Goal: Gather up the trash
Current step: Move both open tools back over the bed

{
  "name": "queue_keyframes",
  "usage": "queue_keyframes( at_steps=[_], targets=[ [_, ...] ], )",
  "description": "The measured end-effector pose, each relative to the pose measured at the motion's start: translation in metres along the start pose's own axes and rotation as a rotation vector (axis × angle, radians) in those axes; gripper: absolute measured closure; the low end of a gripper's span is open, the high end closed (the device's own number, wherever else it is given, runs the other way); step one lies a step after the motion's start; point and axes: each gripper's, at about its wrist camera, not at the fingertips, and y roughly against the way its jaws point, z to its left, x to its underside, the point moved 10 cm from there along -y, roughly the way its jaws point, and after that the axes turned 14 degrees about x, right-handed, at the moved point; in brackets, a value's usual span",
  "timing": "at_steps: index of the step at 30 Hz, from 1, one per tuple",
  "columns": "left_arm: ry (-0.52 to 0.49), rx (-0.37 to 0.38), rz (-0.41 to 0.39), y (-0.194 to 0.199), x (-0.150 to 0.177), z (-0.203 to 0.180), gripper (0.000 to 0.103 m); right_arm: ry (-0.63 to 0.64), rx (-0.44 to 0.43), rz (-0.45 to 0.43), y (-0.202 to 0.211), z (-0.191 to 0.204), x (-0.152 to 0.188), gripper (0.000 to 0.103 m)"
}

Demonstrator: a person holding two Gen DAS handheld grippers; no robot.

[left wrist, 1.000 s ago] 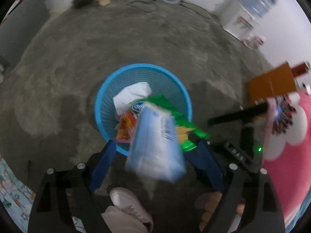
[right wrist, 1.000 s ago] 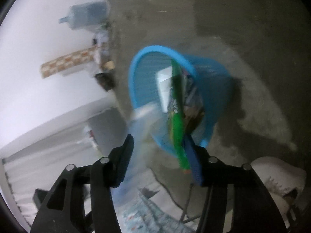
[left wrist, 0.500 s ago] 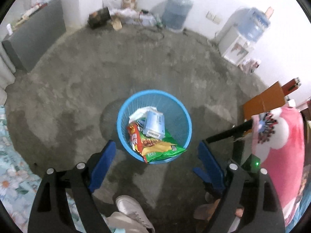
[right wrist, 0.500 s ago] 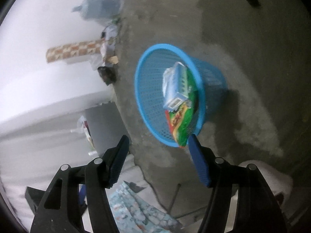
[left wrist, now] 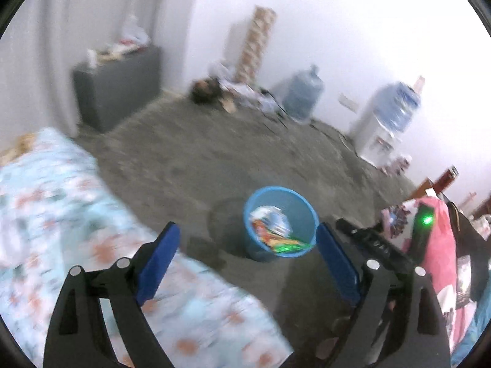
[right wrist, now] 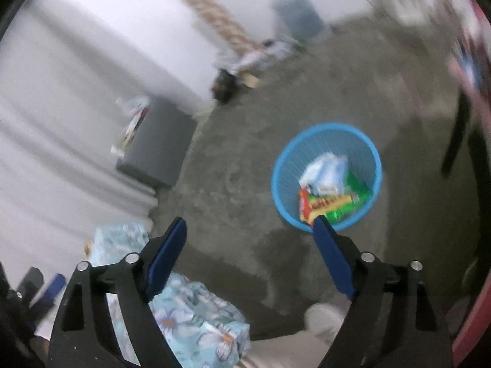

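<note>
A blue mesh waste basket (left wrist: pixel 302 202) stands on the grey concrete floor; it also shows in the right wrist view (right wrist: pixel 325 132). Inside lie a pale blue tissue pack (right wrist: pixel 326 173), a red and yellow snack bag (right wrist: pixel 319 205) and a green wrapper (right wrist: pixel 353 202). My left gripper (left wrist: pixel 247 260) is open and empty, well above and in front of the basket. My right gripper (right wrist: pixel 248 251) is open and empty, above the floor left of the basket. Both views are blurred.
A floral light-blue mattress (left wrist: pixel 61 208) lies at the left. A grey cabinet (left wrist: pixel 119 89) stands by the far wall. Water jugs (left wrist: pixel 302 95) and a dispenser (left wrist: pixel 389 122) line the wall. A pink floral cloth (left wrist: pixel 435 245) is at the right.
The tissue pack and the green wrapper have dropped into the basket. Both grippers have risen and pulled back from the basket, which now looks smaller.
</note>
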Motion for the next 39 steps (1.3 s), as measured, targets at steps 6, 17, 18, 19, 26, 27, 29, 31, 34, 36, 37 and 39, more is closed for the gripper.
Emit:
queue_keyframes(
  at_steps=[6, 17, 18, 19, 26, 27, 29, 31, 34, 36, 37, 39],
  targets=[
    [0.071, -0.127, -0.131, 0.092, 0.036, 0.042, 0.011, 0.27, 0.015, -0.131, 0.04, 0.063, 0.023, 0.008],
    [0.189, -0.31, -0.273, 0.2, 0.103, 0.102, 0.009, 0.59, 0.007, -0.171, 0.066, 0.14, 0.081, 0.008],
    [0.197, -0.326, -0.282, 0.206, 0.108, 0.106, 0.009, 0.614, 0.004, -0.171, 0.072, 0.146, 0.088, 0.008],
    [0.205, -0.341, -0.293, 0.213, 0.113, 0.112, 0.009, 0.635, 0.01, -0.174, 0.076, 0.152, 0.094, 0.008],
    [0.298, -0.437, -0.342, 0.258, 0.158, 0.145, 0.009, 0.807, 0.035, -0.248, 0.098, 0.186, 0.134, 0.008],
    [0.306, -0.452, -0.346, 0.264, 0.164, 0.149, 0.009, 0.837, 0.031, -0.26, 0.101, 0.193, 0.141, 0.008],
    [0.322, -0.482, -0.353, 0.273, 0.175, 0.158, 0.009, 0.891, 0.032, -0.279, 0.103, 0.202, 0.151, 0.008],
    [0.339, -0.497, -0.359, 0.28, 0.184, 0.168, 0.009, 0.958, 0.037, -0.296, 0.104, 0.213, 0.163, 0.008],
    [0.356, -0.515, -0.368, 0.287, 0.19, 0.182, 0.009, 1.028, 0.01, -0.284, 0.104, 0.224, 0.181, 0.008],
    [0.383, -0.527, -0.387, 0.295, 0.193, 0.197, 0.009, 1.042, -0.038, -0.244, 0.105, 0.229, 0.191, 0.008],
    [0.393, -0.527, -0.396, 0.298, 0.193, 0.202, 0.009, 1.041, -0.064, -0.223, 0.105, 0.23, 0.194, 0.008],
    [0.431, -0.53, -0.418, 0.306, 0.192, 0.219, 0.009, 1.033, -0.097, -0.197, 0.105, 0.233, 0.2, 0.008]
  ],
)
